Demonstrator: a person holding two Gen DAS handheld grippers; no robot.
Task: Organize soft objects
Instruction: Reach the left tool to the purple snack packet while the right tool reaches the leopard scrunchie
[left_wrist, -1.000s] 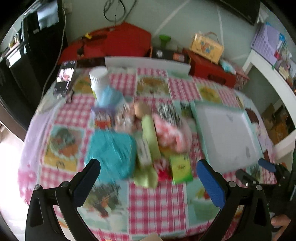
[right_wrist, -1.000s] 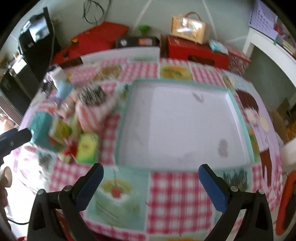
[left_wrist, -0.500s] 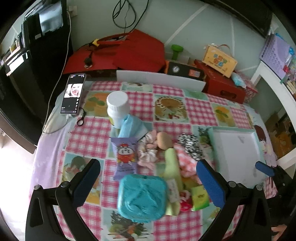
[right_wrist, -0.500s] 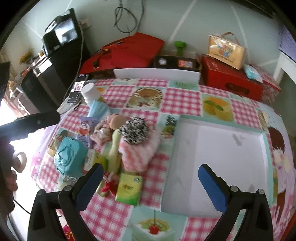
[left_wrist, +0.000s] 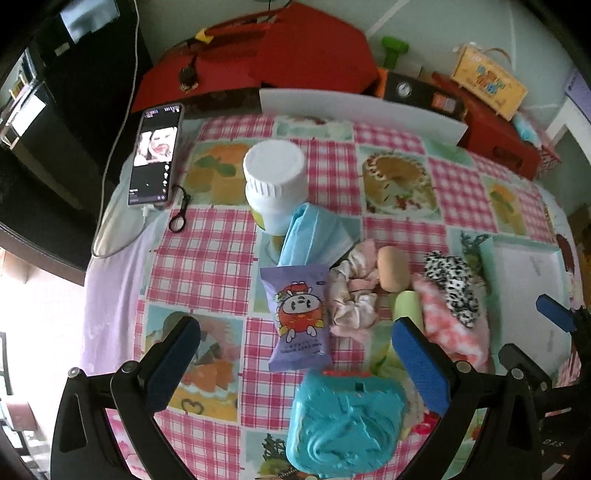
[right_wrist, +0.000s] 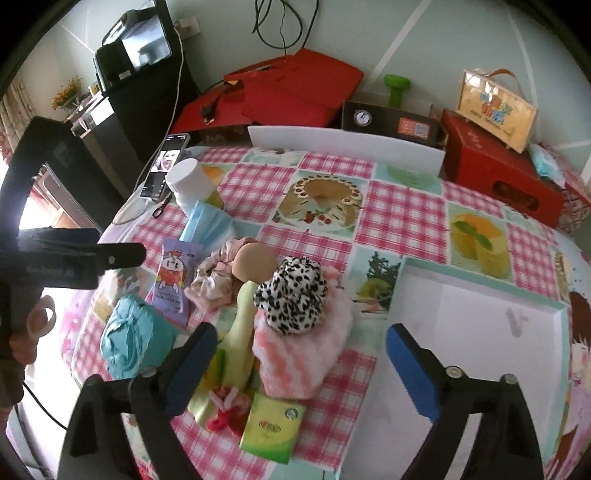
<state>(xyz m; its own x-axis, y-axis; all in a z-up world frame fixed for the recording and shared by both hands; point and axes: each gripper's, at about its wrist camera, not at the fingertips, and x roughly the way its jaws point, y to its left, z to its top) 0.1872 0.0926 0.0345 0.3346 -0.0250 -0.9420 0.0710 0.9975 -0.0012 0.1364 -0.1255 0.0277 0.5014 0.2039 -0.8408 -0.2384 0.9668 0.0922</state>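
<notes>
Ahead of my right gripper (right_wrist: 299, 365), a black-and-white leopard-print scrunchie (right_wrist: 291, 291) sits on top of a fluffy pink-and-white cloth (right_wrist: 299, 350), which lies flat just in front of my left-hand fingertip. To their left, a pale green soft tube (right_wrist: 242, 325) stretches away from me, its far end meeting a tan, egg-shaped sponge (right_wrist: 255, 262). A shiny pale pink scrunchie (right_wrist: 212, 282) lies crumpled just left of the sponge. Nearest me, a small red-and-pink hair tie (right_wrist: 225, 406) lies beside my left fingertip. Under my left gripper (left_wrist: 295, 365), a teal squishy block (left_wrist: 343, 417) fills the space between the fingers.
</notes>
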